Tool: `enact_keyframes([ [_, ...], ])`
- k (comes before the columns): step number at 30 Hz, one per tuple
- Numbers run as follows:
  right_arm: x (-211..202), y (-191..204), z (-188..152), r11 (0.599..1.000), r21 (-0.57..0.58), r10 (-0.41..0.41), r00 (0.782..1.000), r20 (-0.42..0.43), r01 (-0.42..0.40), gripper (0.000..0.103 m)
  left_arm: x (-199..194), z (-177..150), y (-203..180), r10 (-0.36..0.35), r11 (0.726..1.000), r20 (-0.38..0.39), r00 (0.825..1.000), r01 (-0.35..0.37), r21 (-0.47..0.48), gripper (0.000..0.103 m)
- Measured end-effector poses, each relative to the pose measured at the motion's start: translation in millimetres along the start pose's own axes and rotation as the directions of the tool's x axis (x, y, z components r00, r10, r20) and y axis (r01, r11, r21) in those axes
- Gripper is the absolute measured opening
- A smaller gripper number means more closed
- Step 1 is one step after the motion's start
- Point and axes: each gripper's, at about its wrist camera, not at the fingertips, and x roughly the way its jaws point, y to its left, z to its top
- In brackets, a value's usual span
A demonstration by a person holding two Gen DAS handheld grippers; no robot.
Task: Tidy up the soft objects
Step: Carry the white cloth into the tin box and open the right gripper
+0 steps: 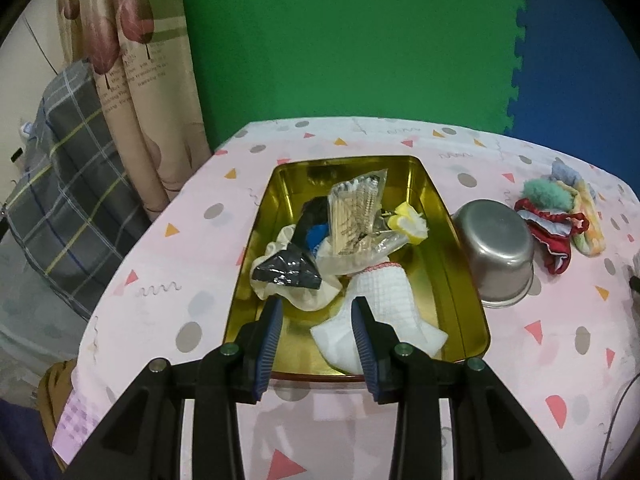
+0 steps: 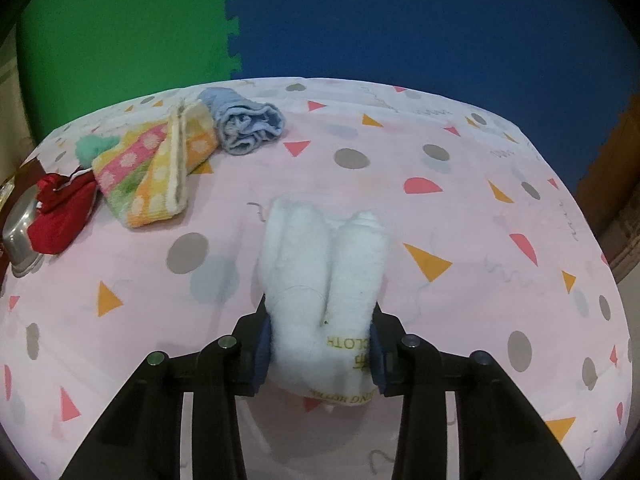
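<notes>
My right gripper [image 2: 320, 332] is shut on a folded white fluffy cloth [image 2: 320, 256] with yellow lettering, its blue pads pressing into both sides just above the pink tablecloth. My left gripper [image 1: 317, 314] stands open over the near end of a gold tin tray [image 1: 460, 248], with nothing between its fingers. In the tray lie a white waffle cloth [image 1: 384, 292] beside the right finger, a cream cloth [image 1: 316, 298], a black packet [image 1: 288, 270], a clear bag of cotton swabs [image 1: 356, 208] and a yellow-and-white piece [image 1: 408, 220].
An upturned steel bowl [image 1: 496, 244] stands right of the tray. Beyond it lies a pile: a striped towel [image 2: 156, 160], a rolled blue cloth [image 2: 248, 124], a red cloth [image 2: 60, 212] and a teal fluffy piece [image 2: 94, 146]. The table edge drops off at the left, beside a curtain [image 1: 140, 100].
</notes>
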Motion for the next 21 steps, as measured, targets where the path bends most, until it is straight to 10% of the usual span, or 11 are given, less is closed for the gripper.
enact_keyframes([
  [21, -47, 130, 28, 0.959, -0.206, 0.198, 0.98, 0.008, -0.192, 0.037, -14, 3, 25, -0.011, 0.997, 0.034, 0.999, 0.014, -0.077, 0.036],
])
